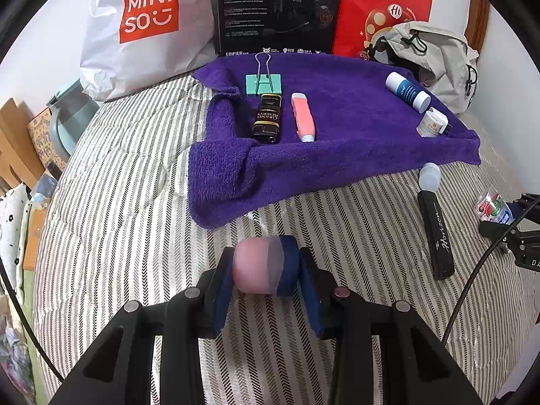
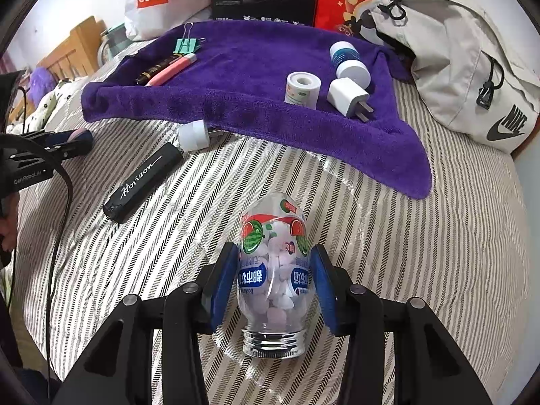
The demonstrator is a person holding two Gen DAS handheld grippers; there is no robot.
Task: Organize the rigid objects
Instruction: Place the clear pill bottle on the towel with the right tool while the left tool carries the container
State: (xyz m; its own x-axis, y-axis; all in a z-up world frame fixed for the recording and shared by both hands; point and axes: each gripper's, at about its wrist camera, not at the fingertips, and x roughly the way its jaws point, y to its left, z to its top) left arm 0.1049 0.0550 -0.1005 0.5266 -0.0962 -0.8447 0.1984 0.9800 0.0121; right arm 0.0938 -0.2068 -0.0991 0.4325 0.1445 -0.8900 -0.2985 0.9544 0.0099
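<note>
Lots of readable text here: white plastic bag (image 1: 141,30) w/ the orange MINISO logo, black EDIFIER headset box (image 1: 280,10), red carton (image 1: 381,6) w/ a "Hi" mushroom graphic, and a beige Nike backpack (image 2: 465,67), all at the back of a bed (image 1: 135,202) w/ a grey-striped herringbone cover. A fuzzy purple towel (image 1: 337,155) is spread on the bed, holding a teal binder clip (image 1: 264,84), a black-and-gold "GRAND RESERVE" lighter (image 1: 267,118), a pink and white tube-ish thing (image 1: 303,118), a blue/white bottle (image 1: 407,91), a tape roll (image 2: 302,90) and a white plug adapter (image 2: 349,98). A black "Horizon" stick (image 2: 141,182) w/ a white cap lies on the bed just off the towel edge. Left tongs (image 1: 266,270) are clamped on a blurry pink/navy cylinder (image 1: 266,268). Right tongs (image 2: 273,280) grip a clear candy bottle (image 2: 272,270), watermelon label, white pellets inside, silver screw cap toward the cam.
</note>
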